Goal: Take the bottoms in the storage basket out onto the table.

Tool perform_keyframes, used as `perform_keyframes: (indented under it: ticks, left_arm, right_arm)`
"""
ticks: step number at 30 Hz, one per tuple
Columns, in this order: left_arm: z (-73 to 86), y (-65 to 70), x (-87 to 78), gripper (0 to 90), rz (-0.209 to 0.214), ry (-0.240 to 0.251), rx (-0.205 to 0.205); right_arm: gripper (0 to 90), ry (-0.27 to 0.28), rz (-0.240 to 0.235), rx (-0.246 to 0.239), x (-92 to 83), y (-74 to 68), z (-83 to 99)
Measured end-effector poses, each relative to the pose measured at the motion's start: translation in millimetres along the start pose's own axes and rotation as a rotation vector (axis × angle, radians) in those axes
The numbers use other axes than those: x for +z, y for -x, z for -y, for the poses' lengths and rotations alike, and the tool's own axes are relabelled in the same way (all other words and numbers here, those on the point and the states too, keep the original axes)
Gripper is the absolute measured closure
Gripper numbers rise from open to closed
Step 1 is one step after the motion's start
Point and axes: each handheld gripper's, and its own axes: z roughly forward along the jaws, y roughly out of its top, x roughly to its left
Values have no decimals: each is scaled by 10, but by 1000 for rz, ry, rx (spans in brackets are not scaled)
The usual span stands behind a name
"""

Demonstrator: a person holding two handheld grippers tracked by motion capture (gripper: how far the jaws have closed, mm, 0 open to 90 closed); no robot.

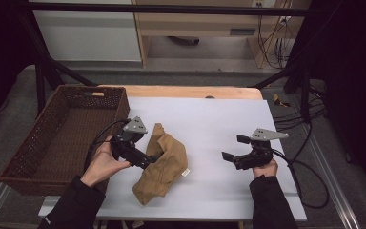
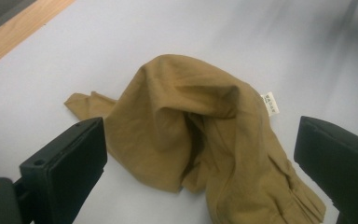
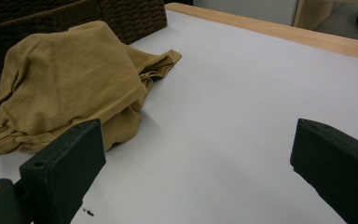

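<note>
Two tools stood open: my left tool [image 1: 148, 160] hovered at the crumpled tan cloth [image 1: 164, 164] on the white worktop [image 1: 219, 124], gripping nothing; my right tool [image 1: 232, 149] waited well right of it.

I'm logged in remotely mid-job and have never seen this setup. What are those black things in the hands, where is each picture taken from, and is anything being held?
A person holds a handheld two-jaw tool in each hand; there is no robot arm. The high view looks down from above the person's side: the left gripper is at the cloth's edge, the right gripper apart over bare surface. The other two pictures come from a camera riding on each gripper; the black blocks at the bottom are its own jaws. On the white table lies a crumpled tan cloth with a small white tag. A brown wicker basket stands on the left. Both grippers are open; nothing is held.
</note>
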Motion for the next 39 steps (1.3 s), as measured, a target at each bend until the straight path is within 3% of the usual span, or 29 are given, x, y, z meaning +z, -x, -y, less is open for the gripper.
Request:
perform_keyframes:
  ticks: [22,39]
  left_arm:
    - [326,-183,-239,26,-44,41,-51]
    - [678,-378,-338,28,-81,66,-121]
  right_arm:
    - [38,-3,-1,-2,4,-1,2]
    - [38,-7,-1,1,13,-2,5]
